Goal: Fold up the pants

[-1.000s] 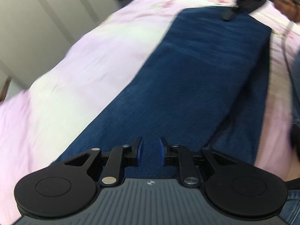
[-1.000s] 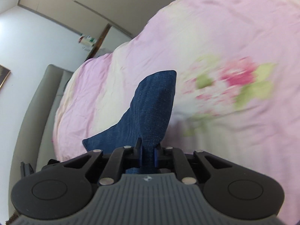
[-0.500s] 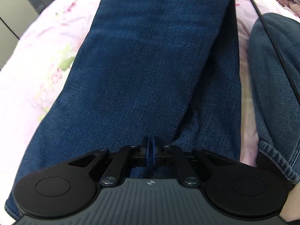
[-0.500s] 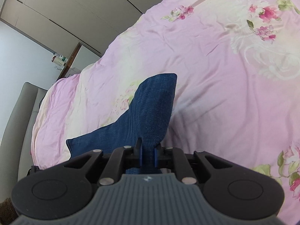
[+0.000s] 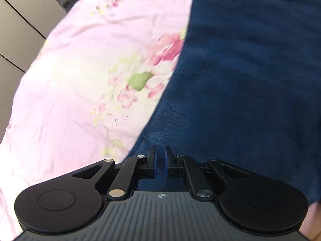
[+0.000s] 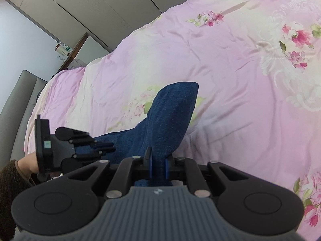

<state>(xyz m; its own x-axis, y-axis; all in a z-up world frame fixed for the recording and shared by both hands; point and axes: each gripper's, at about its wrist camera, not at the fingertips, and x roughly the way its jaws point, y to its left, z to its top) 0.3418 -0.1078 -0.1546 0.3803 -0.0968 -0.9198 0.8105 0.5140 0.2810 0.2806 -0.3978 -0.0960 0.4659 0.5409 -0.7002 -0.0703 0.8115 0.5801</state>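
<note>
- Pants (image 5: 250, 92): dark blue jeans lying on the bed, filling the right side of the left wrist view. In the right wrist view one end of them (image 6: 170, 118) is lifted up off the bed.
- Bed (image 6: 230, 64): covered with a pink sheet with red flowers and green leaves. It lies under the pants.
- Cupboard (image 6: 84, 6): gray doors behind the bed.
- Right gripper (image 6: 158, 167): its blue pads pinch a fold of the pants and hold it up.
- Left gripper (image 5: 159, 161): its pads sit a little apart, with a small gap between them. It is low over the pants, near their left edge. The picture is blurry, so I cannot tell if it touches them.
</note>
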